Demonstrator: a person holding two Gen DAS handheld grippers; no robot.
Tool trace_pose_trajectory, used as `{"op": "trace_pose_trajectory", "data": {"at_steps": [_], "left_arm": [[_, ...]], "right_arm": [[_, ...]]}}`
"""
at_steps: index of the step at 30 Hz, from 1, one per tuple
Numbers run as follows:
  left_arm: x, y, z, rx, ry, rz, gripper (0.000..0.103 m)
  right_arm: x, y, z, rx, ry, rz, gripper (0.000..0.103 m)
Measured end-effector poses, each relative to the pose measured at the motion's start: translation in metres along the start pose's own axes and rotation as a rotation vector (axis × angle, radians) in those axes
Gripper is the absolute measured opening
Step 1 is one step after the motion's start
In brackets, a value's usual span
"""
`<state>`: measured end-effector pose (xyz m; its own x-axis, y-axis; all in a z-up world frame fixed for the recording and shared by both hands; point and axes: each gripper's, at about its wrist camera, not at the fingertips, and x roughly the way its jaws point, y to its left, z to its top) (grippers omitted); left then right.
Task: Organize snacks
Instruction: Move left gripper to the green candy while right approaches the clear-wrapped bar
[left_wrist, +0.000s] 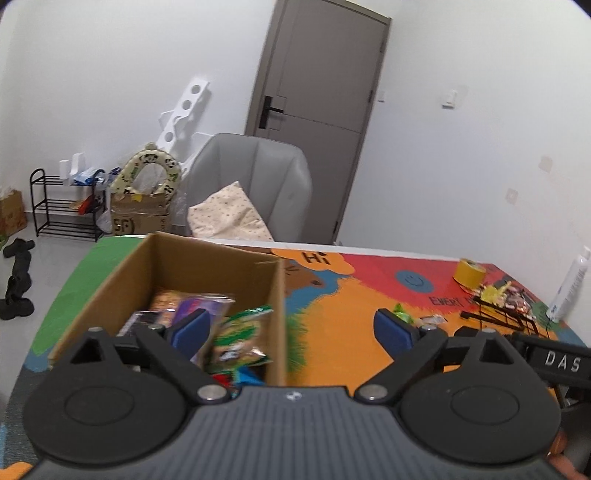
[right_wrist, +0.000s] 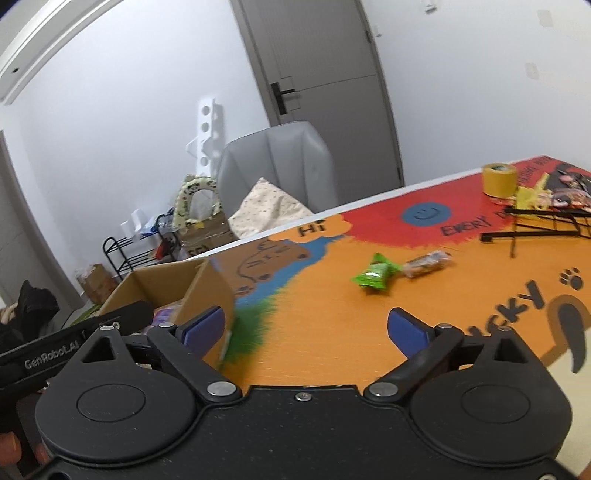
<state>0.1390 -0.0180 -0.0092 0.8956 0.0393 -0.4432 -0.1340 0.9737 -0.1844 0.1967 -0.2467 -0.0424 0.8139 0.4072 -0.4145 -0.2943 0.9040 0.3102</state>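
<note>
A cardboard box (left_wrist: 192, 266) stands on the colourful table mat and holds several snack packets (left_wrist: 236, 332). My left gripper (left_wrist: 293, 330) is open and empty, straddling the box's right wall. The box also shows at the left of the right wrist view (right_wrist: 166, 288). A green snack packet (right_wrist: 375, 276) and a brown wrapped snack (right_wrist: 426, 264) lie loose on the orange part of the mat (right_wrist: 332, 314). My right gripper (right_wrist: 306, 330) is open and empty, above the mat, short of these two snacks.
A yellow tape roll (right_wrist: 498, 180), a black wire rack (right_wrist: 532, 229) and more small packets (right_wrist: 554, 195) sit at the far right. A white bottle (left_wrist: 569, 291) stands at the right edge. A grey chair (left_wrist: 255, 184) with a cushion stands behind the table.
</note>
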Motion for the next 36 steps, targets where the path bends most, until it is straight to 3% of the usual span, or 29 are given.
{"op": "trace_pose_trajectory", "data": {"at_steps": [19, 26, 36], "left_arm": [[0.053, -0.068, -0.007, 0.102, 0.069, -0.036, 0.095], [0.074, -0.085, -0.003, 0.121, 0.075, -0.052, 0.095], [0.107, -0.097, 0.008, 0.128, 0.088, -0.074, 0.095]], "right_arm": [[0.016, -0.085, 0.006, 0.116, 0.001, -0.054, 0.097], [0.030, -0.099, 0.015, 0.139, 0.024, -0.030, 0.078], [0.052, -0.102, 0.036, 0.138, 0.034, -0.036, 0.069]]}}
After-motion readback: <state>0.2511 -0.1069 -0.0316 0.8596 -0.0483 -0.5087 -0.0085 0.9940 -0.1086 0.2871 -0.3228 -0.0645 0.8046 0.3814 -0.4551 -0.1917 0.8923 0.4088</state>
